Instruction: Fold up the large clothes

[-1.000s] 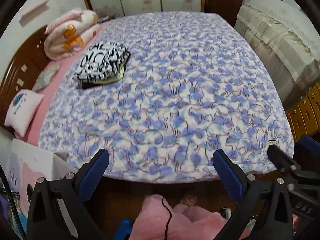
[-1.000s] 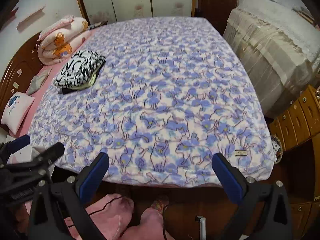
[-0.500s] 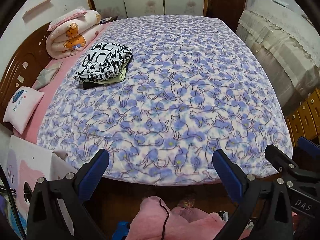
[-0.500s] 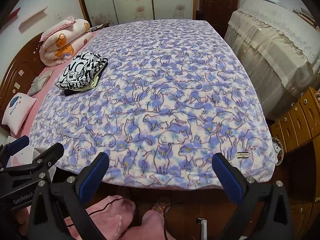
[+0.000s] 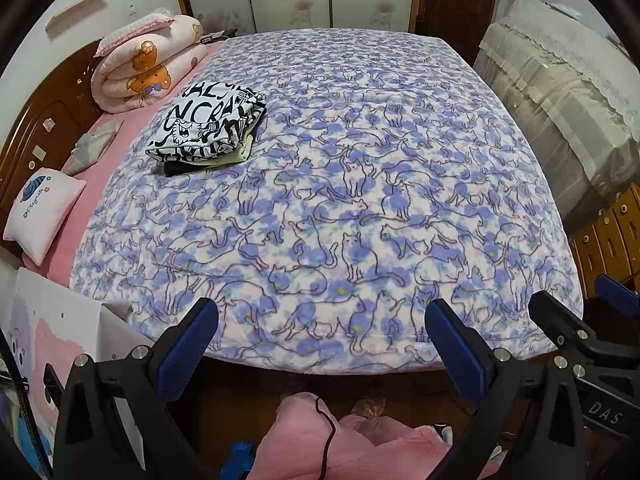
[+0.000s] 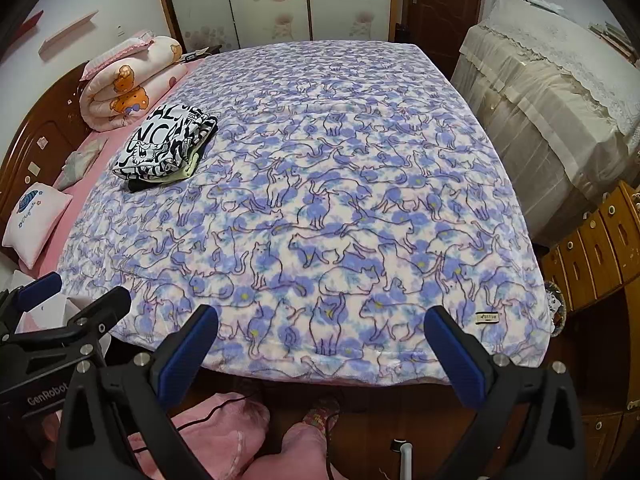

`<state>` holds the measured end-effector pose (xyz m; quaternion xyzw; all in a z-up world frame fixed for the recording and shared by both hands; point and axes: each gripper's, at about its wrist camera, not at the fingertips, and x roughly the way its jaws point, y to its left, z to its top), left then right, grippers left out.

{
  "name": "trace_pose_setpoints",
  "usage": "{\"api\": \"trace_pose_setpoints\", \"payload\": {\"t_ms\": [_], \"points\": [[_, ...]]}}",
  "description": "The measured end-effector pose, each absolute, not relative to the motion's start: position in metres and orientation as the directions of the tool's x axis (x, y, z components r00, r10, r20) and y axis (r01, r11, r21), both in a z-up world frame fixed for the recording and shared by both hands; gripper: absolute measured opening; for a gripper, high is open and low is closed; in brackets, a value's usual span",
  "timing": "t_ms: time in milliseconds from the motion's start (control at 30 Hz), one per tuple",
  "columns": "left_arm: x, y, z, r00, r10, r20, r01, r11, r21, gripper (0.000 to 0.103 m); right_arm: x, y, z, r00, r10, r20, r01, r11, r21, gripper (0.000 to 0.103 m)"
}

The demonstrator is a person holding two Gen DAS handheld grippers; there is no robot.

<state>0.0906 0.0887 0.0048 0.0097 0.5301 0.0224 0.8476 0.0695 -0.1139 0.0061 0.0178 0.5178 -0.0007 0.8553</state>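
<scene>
A stack of folded clothes [image 5: 208,128], topped by a black-and-white lettered garment, lies on the left side of the bed's purple cat-print blanket [image 5: 360,184]; it also shows in the right wrist view as the folded stack [image 6: 168,144] on the blanket [image 6: 340,200]. My left gripper [image 5: 320,340] hangs open at the bed's near edge, holding nothing. My right gripper [image 6: 320,340] is open too, at the same edge, its jaws empty. Each gripper appears at the side of the other's view: the right gripper [image 5: 580,320] and the left gripper [image 6: 60,308].
A rolled pink quilt [image 5: 148,68] and a small pillow [image 5: 40,208] lie along the wooden headboard [image 5: 48,112] on the left. A cloth-covered piece of furniture [image 6: 560,92] and wooden drawers [image 6: 592,248] stand to the right. Pink-clad legs [image 5: 340,444] of a person are below.
Both views have shifted slightly upward and forward over the bed's near edge. The folded stack has not moved, and both grippers have stayed open.
</scene>
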Motion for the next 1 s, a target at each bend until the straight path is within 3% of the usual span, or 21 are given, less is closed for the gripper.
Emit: {"api": "trace_pose_setpoints", "payload": {"t_ms": [1000], "points": [[0.0904,0.0878,0.0056,0.437,0.045,-0.898,-0.028,0.999,0.037,0.102,0.0709,-0.1161,0.0057,0.459,0.015,-0.888,0.018,1.0,0.026,0.103]]}}
